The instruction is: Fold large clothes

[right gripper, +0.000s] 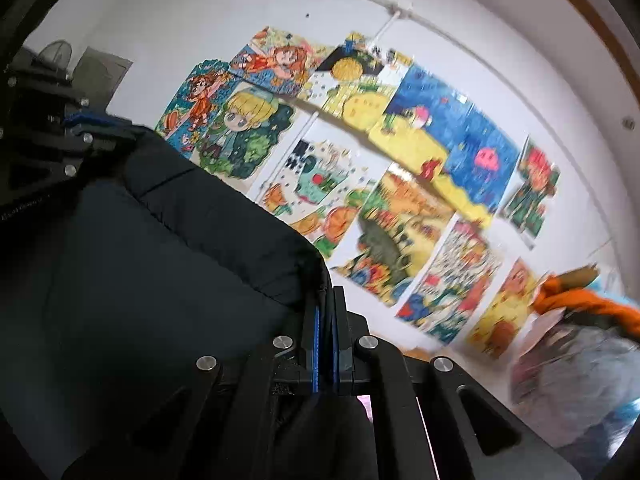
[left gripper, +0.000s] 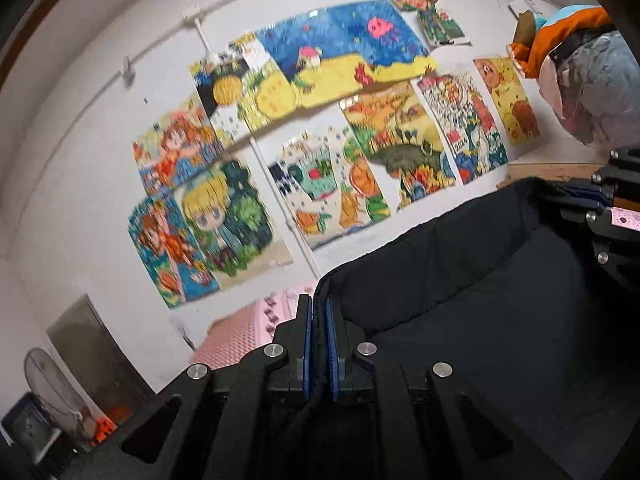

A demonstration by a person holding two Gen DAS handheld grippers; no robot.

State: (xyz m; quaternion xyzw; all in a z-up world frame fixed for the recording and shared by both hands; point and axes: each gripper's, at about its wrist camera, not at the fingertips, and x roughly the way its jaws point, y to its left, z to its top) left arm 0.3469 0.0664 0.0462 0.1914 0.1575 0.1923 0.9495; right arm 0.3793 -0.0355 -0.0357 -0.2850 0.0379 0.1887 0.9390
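Pinching the garment's [left gripper: 460, 304] top edge, my left gripper [left gripper: 318, 316] is closed hard on a dark seam, and my right gripper [right gripper: 325, 312] clamps the same edge further along. Between them the garment hangs raised before the wall [left gripper: 80, 128] of drawings [left gripper: 344, 52]. It looks padded, soft and bulky, likely heavy enough to sag, so I'd keep gripping stitched hems, near corners.

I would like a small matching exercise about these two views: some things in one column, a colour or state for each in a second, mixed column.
Things:
1. black garment
2. left gripper
3. drawings
4. orange cloth

States:
a. taped on the white wall
b. shut on a garment edge
c. held up, stretched between both grippers
d. lying on top of a grey bundle

Pairs: 1-c, 2-b, 3-a, 4-d
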